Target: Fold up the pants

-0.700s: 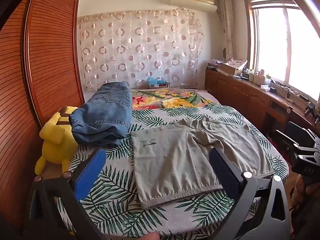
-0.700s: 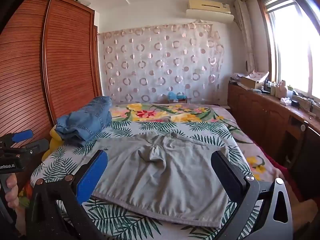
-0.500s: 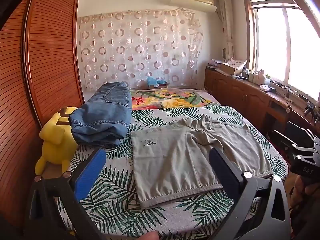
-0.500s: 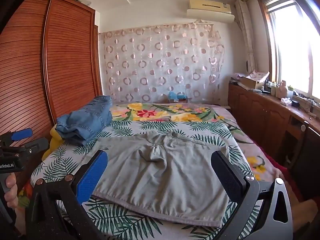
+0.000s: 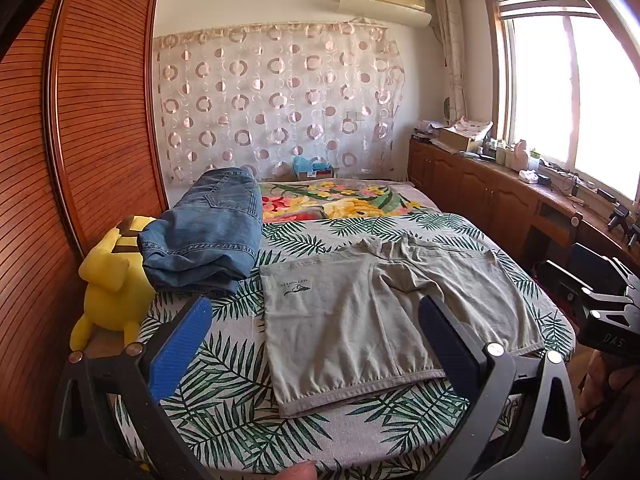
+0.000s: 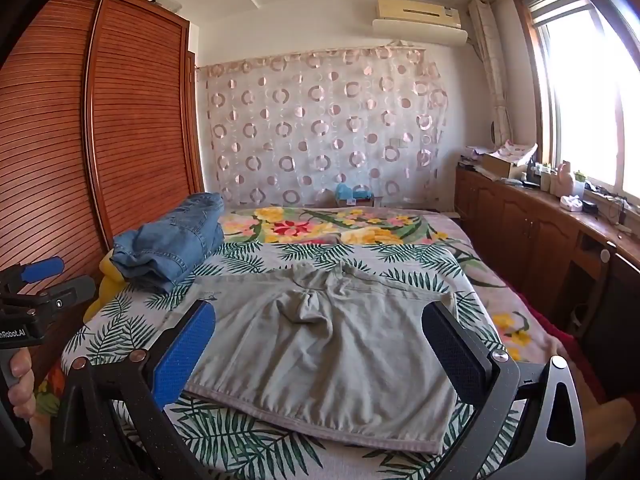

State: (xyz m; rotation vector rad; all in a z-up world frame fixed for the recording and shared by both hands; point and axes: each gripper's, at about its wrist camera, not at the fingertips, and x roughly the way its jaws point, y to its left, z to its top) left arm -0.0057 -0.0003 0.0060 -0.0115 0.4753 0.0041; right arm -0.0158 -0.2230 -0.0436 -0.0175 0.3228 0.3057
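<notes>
Grey shorts [image 5: 380,312] lie spread flat on the leaf-print bed cover [image 5: 224,364], waistband toward me, legs pointing away; they also show in the right wrist view [image 6: 328,352]. My left gripper [image 5: 312,320] is open and empty, held above the near left part of the bed, short of the shorts. My right gripper [image 6: 320,332] is open and empty, held above the waistband side. Each gripper shows at the edge of the other's view: the right one [image 5: 600,312], the left one [image 6: 36,280].
Folded blue jeans [image 5: 208,236] lie at the bed's left side beside a yellow plush toy [image 5: 112,280]. A wooden wardrobe [image 5: 80,140] stands on the left. A wooden cabinet [image 5: 500,200] with clutter runs under the window on the right.
</notes>
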